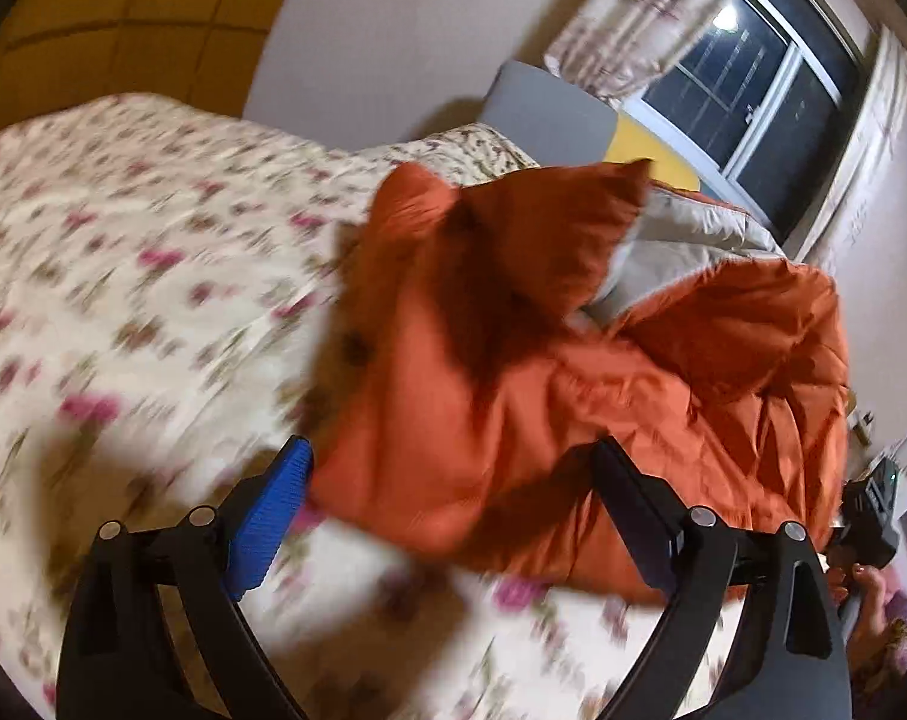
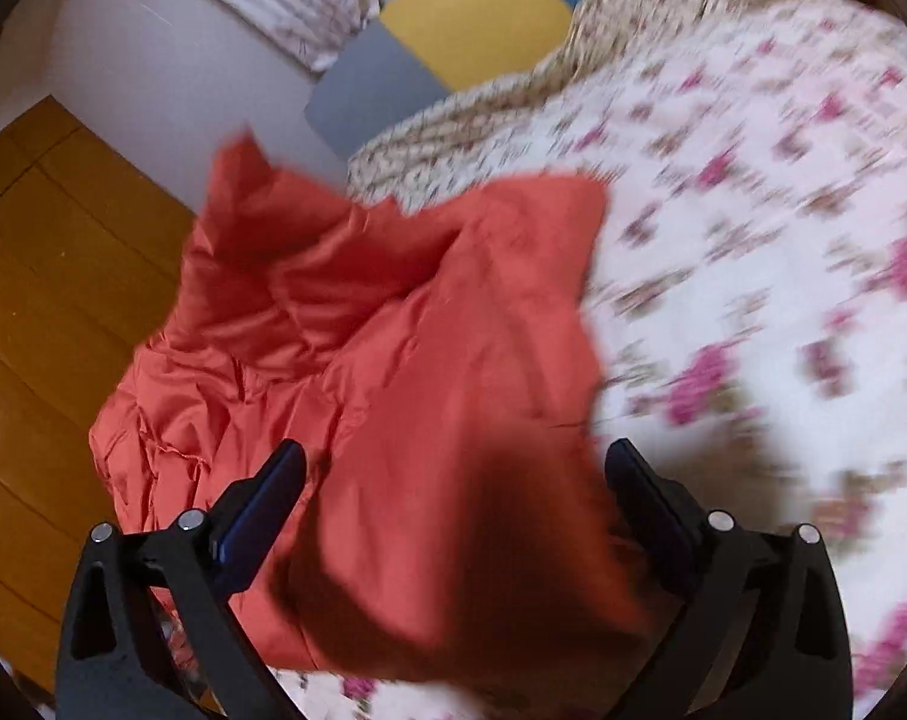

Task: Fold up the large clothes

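The orange padded jacket lies rumpled on the bed's floral bedspread, one flap sticking up and pale lining showing near the window. Both tongs stand wide with nothing gripped: the left tongs frame a near edge of the fabric, and the right tongs hang over a loose fold. This looks like a re-grip between folds. Next, each needs a clean edge or corner to pinch.

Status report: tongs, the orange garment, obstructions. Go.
Left tongs open, right tongs open, neither gripping. Orange garment loose on floral bedspread, one corner airborne. No obstructions seen.
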